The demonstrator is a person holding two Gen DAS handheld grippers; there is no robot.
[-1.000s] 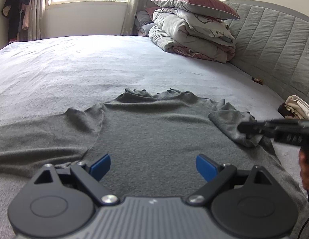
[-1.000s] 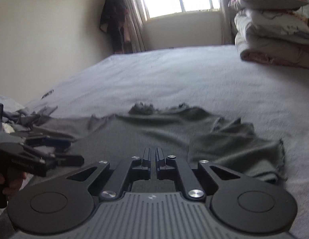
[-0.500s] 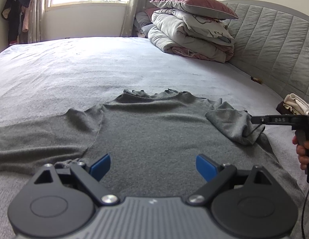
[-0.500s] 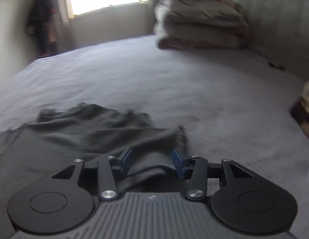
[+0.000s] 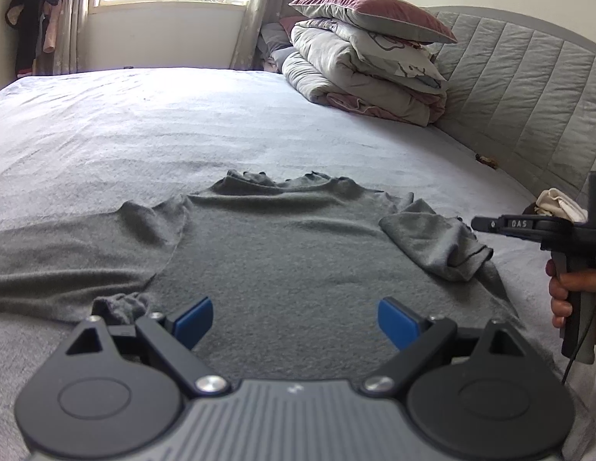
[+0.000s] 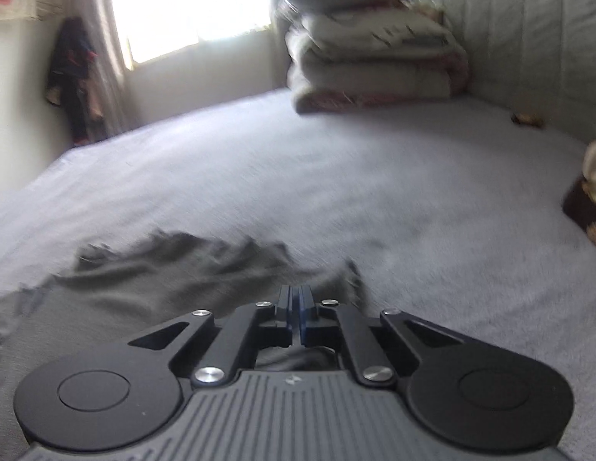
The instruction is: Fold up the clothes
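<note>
A grey long-sleeved top (image 5: 282, 253) lies flat on the bed, collar away from me. Its left sleeve (image 5: 48, 265) stretches out to the left. Its right sleeve (image 5: 432, 242) is folded back in a bunch on the shoulder. My left gripper (image 5: 294, 317) hovers open over the hem, its blue pads (image 5: 194, 317) wide apart with nothing between them. My right gripper (image 5: 475, 224), held by a hand (image 5: 563, 296), has its tip at the outer edge of the bunched sleeve (image 6: 336, 276). In the blurred right wrist view its fingers (image 6: 296, 299) are pressed together at that cloth.
Pale bed sheet (image 5: 182, 123) surrounds the top. Stacked quilts and a pillow (image 5: 371, 57) sit at the far right by the padded headboard (image 5: 528, 88). A small pile of clothes (image 5: 555, 203) lies at the right edge. Clothes hang beside the window (image 5: 32, 11).
My right gripper opened half a second ago and has now shut again, shifting slightly left onto the bunched sleeve's edge. My left gripper has stayed open over the hem.
</note>
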